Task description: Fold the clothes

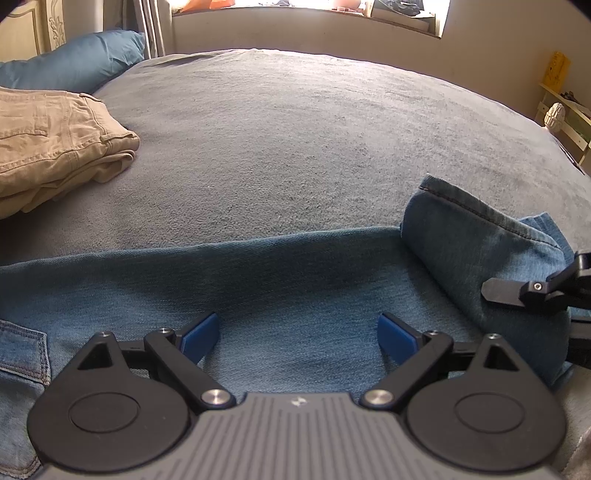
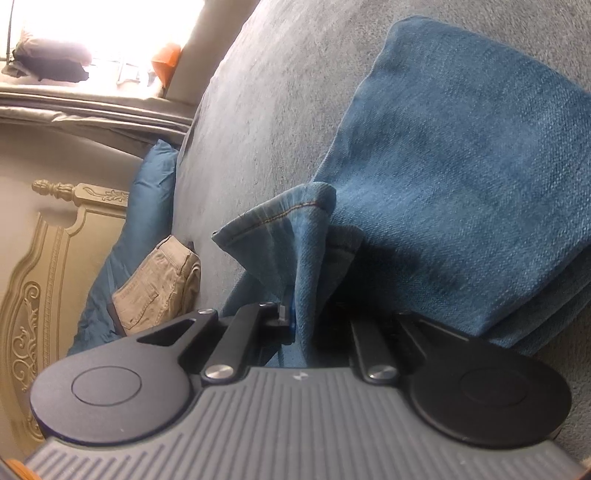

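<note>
grey bed (image 1: 295, 122) | khaki trousers (image 1: 55, 144) folded | blue pillow (image 1: 74, 59)

Our left wrist cam sits low, close over the jeans (image 1: 295, 280), facing across the bed (image 1: 295, 129) twd the window. Our right cam's rolled sideways, v. close. Both share khaki trousers (image 1: 55, 144), pillow (image 1: 74, 62).

Grey bed cover (image 1: 280, 122) spans the bed. Blue pillow (image 1: 74, 62) lies at the far left corner, beside a cream carved headboard (image 2: 40, 280). A bright window (image 1: 306, 3) with a cluttered sill stands behind the bed. A pale shelf (image 1: 565, 107) at the right carries a yellow box (image 1: 556, 70).
</note>
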The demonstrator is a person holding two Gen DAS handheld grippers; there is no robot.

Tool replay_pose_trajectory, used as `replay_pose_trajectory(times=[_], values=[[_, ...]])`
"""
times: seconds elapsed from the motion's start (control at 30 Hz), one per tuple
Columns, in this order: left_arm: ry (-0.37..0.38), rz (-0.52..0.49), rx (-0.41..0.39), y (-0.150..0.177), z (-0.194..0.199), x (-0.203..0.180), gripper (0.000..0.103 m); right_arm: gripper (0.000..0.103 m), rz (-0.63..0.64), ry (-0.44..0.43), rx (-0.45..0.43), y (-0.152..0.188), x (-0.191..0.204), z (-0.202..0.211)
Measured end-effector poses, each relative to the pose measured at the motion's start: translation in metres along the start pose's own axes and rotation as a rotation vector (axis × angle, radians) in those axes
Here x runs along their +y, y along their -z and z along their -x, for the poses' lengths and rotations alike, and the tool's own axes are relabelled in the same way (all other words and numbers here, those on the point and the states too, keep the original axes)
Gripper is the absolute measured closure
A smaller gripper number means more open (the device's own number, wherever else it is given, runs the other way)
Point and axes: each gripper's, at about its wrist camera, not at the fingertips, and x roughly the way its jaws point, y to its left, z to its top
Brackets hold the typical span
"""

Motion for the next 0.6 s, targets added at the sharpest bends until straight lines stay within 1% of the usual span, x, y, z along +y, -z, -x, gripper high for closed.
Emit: replay_pose_trajectory(times=[0.6], values=[[0.000, 0.000, 0.000, 0.0002, 0.0000, 0.0005, 0.008, 0.095, 0.029, 0.010, -0.005, -0.0004, 0.0035, -0.0044]])
